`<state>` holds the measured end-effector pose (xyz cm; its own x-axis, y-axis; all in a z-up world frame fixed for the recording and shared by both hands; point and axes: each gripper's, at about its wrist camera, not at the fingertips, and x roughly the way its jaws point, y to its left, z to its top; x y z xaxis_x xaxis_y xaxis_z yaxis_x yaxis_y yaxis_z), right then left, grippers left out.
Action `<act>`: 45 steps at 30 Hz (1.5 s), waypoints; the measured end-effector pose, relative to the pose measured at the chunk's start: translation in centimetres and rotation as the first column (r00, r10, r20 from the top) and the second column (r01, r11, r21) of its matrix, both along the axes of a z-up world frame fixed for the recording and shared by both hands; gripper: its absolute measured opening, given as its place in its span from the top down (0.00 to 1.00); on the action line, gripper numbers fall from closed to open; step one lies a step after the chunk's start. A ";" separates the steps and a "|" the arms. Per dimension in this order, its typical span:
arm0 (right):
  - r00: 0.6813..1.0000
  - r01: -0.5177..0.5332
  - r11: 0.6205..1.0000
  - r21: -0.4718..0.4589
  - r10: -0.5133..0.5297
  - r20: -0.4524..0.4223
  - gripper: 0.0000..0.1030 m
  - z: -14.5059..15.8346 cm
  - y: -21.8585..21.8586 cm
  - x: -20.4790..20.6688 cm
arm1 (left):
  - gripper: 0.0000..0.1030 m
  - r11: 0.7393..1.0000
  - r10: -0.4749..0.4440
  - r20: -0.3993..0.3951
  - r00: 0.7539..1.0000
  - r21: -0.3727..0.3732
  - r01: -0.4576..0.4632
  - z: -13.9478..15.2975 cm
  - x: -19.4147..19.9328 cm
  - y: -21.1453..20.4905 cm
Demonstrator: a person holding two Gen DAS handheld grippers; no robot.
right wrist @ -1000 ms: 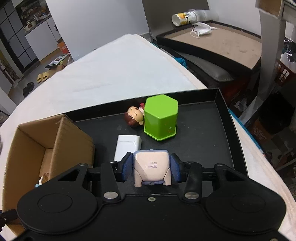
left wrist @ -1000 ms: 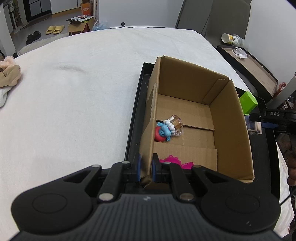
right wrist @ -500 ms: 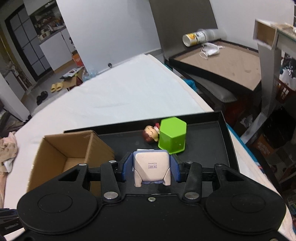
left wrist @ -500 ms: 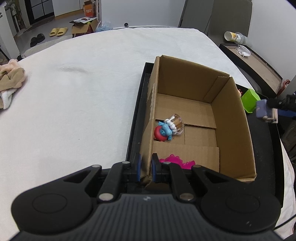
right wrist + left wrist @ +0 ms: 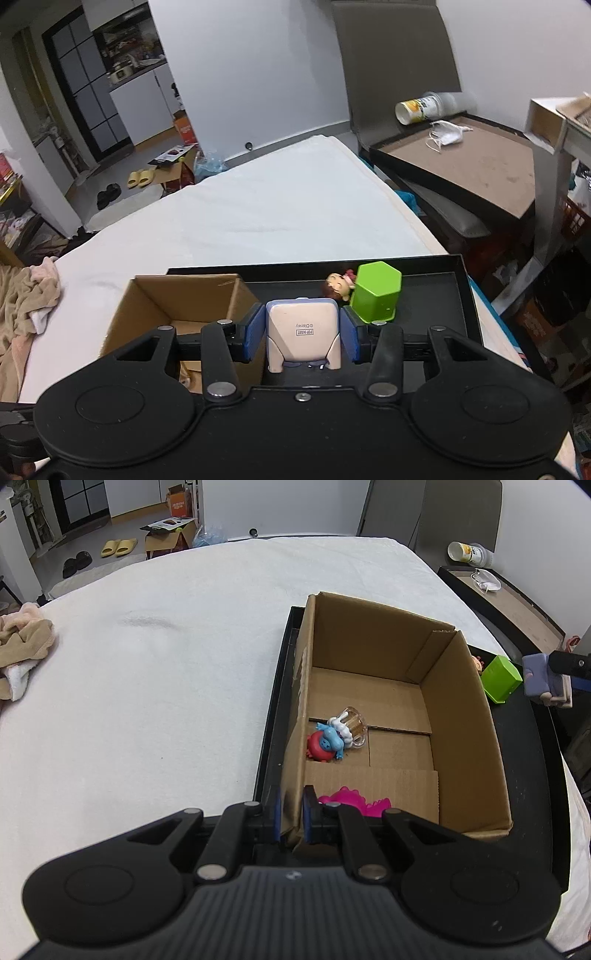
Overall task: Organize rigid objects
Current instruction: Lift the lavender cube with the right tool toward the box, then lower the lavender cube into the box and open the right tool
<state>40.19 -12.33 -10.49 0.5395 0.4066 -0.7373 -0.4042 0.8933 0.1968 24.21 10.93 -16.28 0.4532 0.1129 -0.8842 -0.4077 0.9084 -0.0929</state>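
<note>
My left gripper (image 5: 291, 814) is shut on the near left wall of the open cardboard box (image 5: 465, 716), which stands in a black tray (image 5: 532, 760). Inside the box lie a blue and red figure (image 5: 327, 744), a clear toy mug (image 5: 351, 723) and a pink toy (image 5: 354, 801). My right gripper (image 5: 302, 334) is shut on a purple and beige toy figure (image 5: 303, 336), held above the tray right of the box (image 5: 177, 302); it also shows in the left wrist view (image 5: 545, 679). A green hexagonal container (image 5: 375, 297) and a small doll figure (image 5: 338, 286) rest on the tray (image 5: 436, 295).
The tray lies on a white padded table (image 5: 166, 664). A heap of cloth (image 5: 22, 646) lies at its left edge. A side table (image 5: 461, 162) with a tipped cup (image 5: 417, 109) and a mask stands to the right, with chairs behind.
My right gripper has risen well above the tray with the toy figure and shifted toward the box. My left gripper keeps its hold on the box wall.
</note>
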 end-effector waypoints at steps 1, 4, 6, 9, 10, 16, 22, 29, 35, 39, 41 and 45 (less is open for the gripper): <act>1.000 -0.007 1.000 0.001 0.007 0.003 0.58 0.1 0.2 -0.2 | 0.90 1.000 0.000 0.000 1.000 0.000 0.000 0.0 0.0 0.0; 1.000 -0.026 1.000 0.005 0.026 0.013 0.58 0.4 0.8 -0.6 | 0.90 1.000 -0.001 0.000 1.000 -0.001 0.001 0.0 0.0 0.0; 0.999 -0.039 0.999 0.002 0.039 0.022 0.58 0.5 1.4 -0.9 | 0.90 1.000 -0.001 0.000 1.000 -0.002 0.001 0.0 0.0 0.0; 0.998 -0.049 0.999 0.002 0.049 0.031 0.58 0.8 2.1 -1.2 | 0.90 1.000 -0.002 0.001 1.000 -0.008 0.002 0.0 0.0 0.1; 0.998 -0.050 0.999 0.001 0.050 0.034 0.58 0.9 2.3 -1.2 | 0.90 1.000 -0.004 0.002 1.000 -0.009 0.004 0.0 0.0 0.1; 0.996 -0.068 0.998 -0.017 0.069 0.051 0.58 0.7 3.7 -1.8 | 0.90 1.000 -0.008 0.009 1.000 -0.022 0.008 0.0 -0.2 0.4; 0.995 -0.091 0.996 -0.019 0.092 0.050 0.58 0.6 5.0 -2.2 | 0.90 0.999 -0.011 0.013 1.000 -0.037 0.011 -0.1 -0.3 0.7; 0.990 -0.131 0.991 -0.025 0.132 0.052 0.58 0.5 6.9 -2.9 | 0.90 0.998 -0.017 0.021 1.000 -0.058 0.019 -0.3 -0.3 1.1; 0.984 -0.167 0.986 -0.024 0.168 0.061 0.58 0.7 8.3 -3.5 | 0.90 0.997 -0.025 0.024 0.999 -0.067 0.026 -0.4 -0.3 1.3; 0.979 -0.196 0.980 -0.029 0.197 0.052 0.58 0.2 9.5 -3.8 | 0.90 0.997 -0.026 0.026 0.999 -0.079 0.028 -0.5 -0.3 1.6; 0.976 -0.211 0.977 -0.035 0.213 0.050 0.58 -0.1 10.1 -4.1 | 0.90 0.996 -0.031 0.027 0.999 -0.081 0.033 -0.6 -0.3 1.6; 0.969 -0.243 0.969 -0.036 0.244 0.033 0.58 -0.7 11.4 -4.6 | 0.90 0.996 -0.034 0.026 0.999 -0.084 0.036 -0.6 -0.2 1.7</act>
<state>35.61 -0.94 -11.15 0.4540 0.5057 -0.7336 -0.6167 0.7726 0.1509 23.98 12.60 -16.92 0.4769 0.0222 -0.8787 -0.3726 0.9105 -0.1793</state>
